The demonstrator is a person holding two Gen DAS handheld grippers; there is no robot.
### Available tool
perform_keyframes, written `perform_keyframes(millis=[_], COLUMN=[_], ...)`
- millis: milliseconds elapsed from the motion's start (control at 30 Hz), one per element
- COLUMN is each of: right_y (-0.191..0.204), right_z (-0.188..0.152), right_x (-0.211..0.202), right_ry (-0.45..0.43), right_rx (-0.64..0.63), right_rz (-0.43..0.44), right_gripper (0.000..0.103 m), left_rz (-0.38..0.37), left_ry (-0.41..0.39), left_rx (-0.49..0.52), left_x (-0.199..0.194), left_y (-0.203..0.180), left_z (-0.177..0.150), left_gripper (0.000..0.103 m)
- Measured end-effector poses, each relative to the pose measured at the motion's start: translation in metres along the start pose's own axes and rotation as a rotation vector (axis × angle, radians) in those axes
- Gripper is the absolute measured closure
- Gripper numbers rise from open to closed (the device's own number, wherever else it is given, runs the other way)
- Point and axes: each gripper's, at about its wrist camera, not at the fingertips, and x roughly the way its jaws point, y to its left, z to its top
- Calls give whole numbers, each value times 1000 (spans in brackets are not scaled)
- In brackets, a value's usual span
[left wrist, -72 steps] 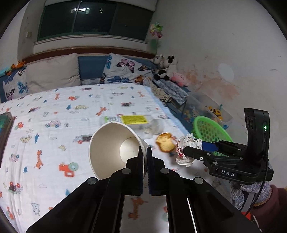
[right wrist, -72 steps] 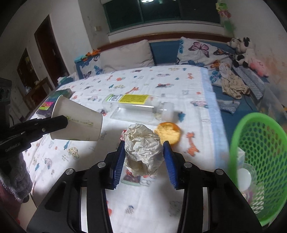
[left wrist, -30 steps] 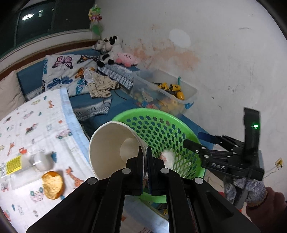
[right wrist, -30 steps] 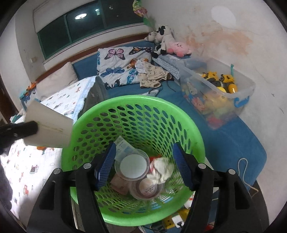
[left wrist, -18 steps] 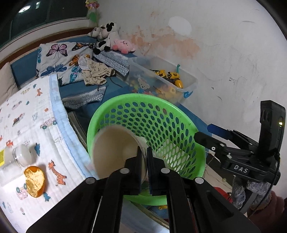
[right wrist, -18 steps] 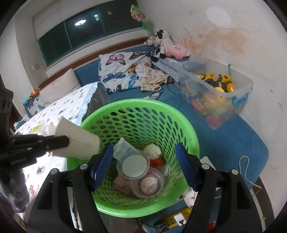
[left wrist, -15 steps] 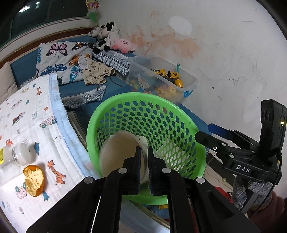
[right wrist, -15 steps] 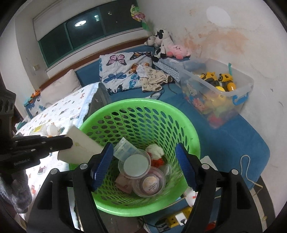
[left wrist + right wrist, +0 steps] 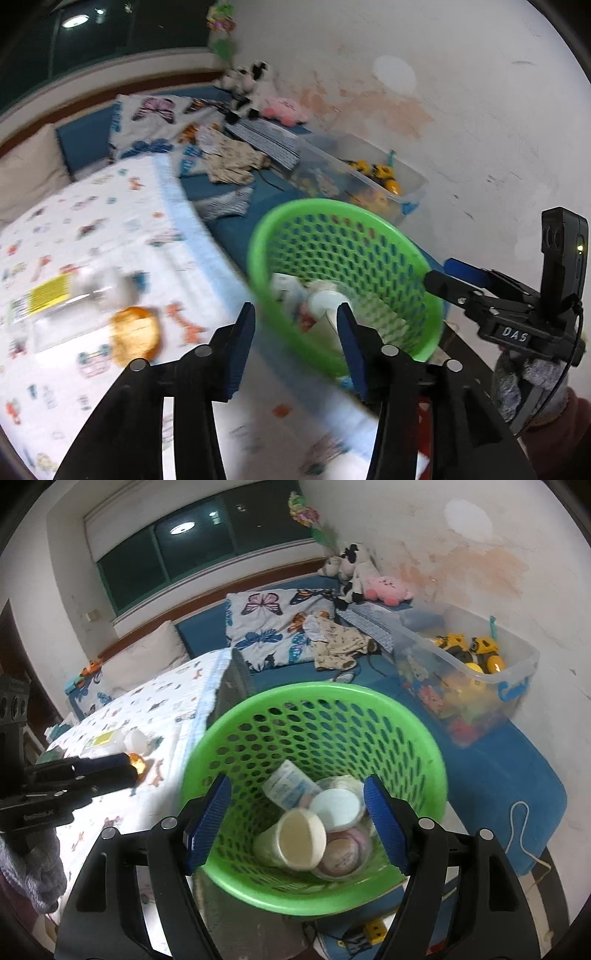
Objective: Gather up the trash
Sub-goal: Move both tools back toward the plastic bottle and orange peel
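Paper cup (image 9: pixel 299 840) has left the left gripper (image 9: pixel 295 325) since half a second ago; it now lies on its side in the green basket (image 9: pixel 258 705) among lids and tubs. Both claws are released and empty, right gripper (image 9: pixel 297 825) above the basket. Drop step done. Judged next: go back to the bed (image 9: pixel 92 369) for the orange peel (image 9: pixel 135 334) and plastic bottle (image 9: pixel 55 295).
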Motion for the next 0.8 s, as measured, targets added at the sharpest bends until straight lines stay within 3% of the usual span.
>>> perform_keyframes(millis=[500,800], right_y=[92,154], right_z=[6,5], right_x=[33,70], right_ry=[61,137], right_rx=[-148,-251], right_rz=[105,204], right_gripper=[24,24], left_rz=[205,280], left_ry=[-64,-76], left_rx=[-198,-231], left_x=[-78,-101], left_y=[130,178], left_z=[-39,-47], left_gripper=[49,46])
